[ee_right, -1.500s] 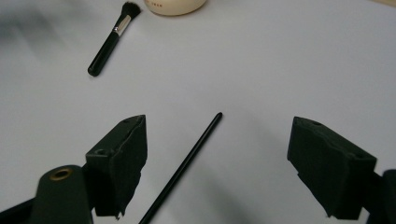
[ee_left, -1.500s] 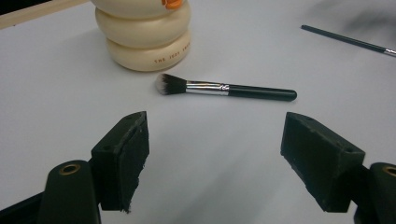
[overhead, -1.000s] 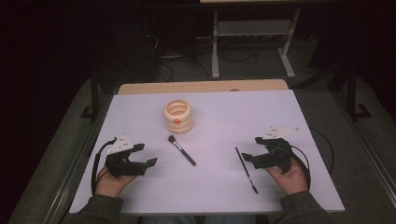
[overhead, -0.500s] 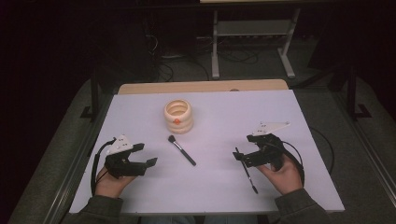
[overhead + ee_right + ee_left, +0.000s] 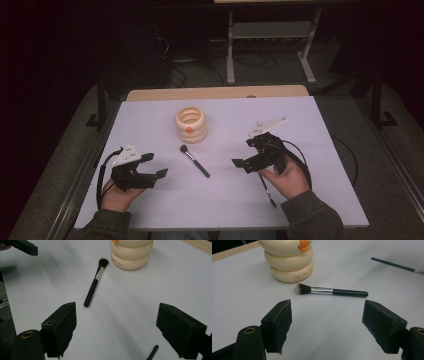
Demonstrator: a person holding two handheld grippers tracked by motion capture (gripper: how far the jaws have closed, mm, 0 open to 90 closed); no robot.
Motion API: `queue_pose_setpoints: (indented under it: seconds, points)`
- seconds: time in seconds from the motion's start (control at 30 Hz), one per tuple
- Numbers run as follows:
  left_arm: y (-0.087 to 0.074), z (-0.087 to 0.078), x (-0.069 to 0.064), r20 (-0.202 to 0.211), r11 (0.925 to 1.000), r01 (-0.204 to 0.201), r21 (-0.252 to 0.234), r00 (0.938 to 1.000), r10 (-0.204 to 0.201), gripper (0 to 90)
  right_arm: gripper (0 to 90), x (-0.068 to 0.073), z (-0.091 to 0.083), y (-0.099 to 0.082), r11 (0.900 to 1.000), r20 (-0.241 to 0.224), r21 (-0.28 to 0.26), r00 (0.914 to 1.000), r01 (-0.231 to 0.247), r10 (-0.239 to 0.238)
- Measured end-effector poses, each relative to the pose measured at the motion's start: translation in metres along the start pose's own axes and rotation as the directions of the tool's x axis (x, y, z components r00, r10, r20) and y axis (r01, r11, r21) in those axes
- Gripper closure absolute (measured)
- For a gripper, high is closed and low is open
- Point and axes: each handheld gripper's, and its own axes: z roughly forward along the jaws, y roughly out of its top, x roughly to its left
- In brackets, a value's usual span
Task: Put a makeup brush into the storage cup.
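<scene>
A black-handled makeup brush [image 5: 195,161] lies on the white table between my two grippers, bristles toward a cream ringed holder [image 5: 190,124] with an orange mark. My left gripper [image 5: 156,165] rests open at the near left, its jaws pointing at the brush [image 5: 332,291] and the holder [image 5: 289,262]. My right gripper [image 5: 242,153] is open, lifted a little, right of the brush [image 5: 93,287]. A thin dark brush [image 5: 265,187] lies partly under the right hand; its end [image 5: 152,352] shows between the right jaws. Neither gripper holds anything.
The white table top [image 5: 320,150] ends at a wooden strip [image 5: 215,93] at the back. A metal stand [image 5: 270,45] and cables sit on the dark floor beyond. The left gripper [image 5: 22,246] shows at the top left of the right gripper view.
My right gripper has moved left and forward toward the table's middle, now over the thin brush. The left gripper and both brushes have stayed put.
</scene>
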Motion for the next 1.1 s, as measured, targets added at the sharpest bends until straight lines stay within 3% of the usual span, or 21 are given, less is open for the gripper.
queue_pose_setpoints:
  seconds: [0.33,0.37,0.73,1.1]
  points:
    - [0.000,-0.001,0.001,-0.002,0.9999,-0.007,-0.008,1.0000,0.007,23.5,14.5,0.016,0.017,0.035,0.9977,-0.041,0.057,0.9985,0.038,-0.036]
    - [0.000,0.000,0.001,-0.002,0.9999,0.002,-0.013,1.0000,-0.002,23.5,14.5,0.020,0.021,0.047,0.9975,-0.052,0.053,0.9977,0.046,-0.043]
    - [0.001,-0.003,0.002,-0.007,0.9998,0.006,-0.020,1.0000,-0.006,23.5,19.2,0.031,0.041,0.074,0.9954,-0.048,0.050,0.9957,0.082,-0.080]
    - [0.001,-0.005,0.005,-0.010,0.9999,0.003,-0.017,0.9999,-0.003,23.6,22.0,0.039,0.081,0.090,0.9887,-0.084,0.114,0.9927,0.097,-0.087]
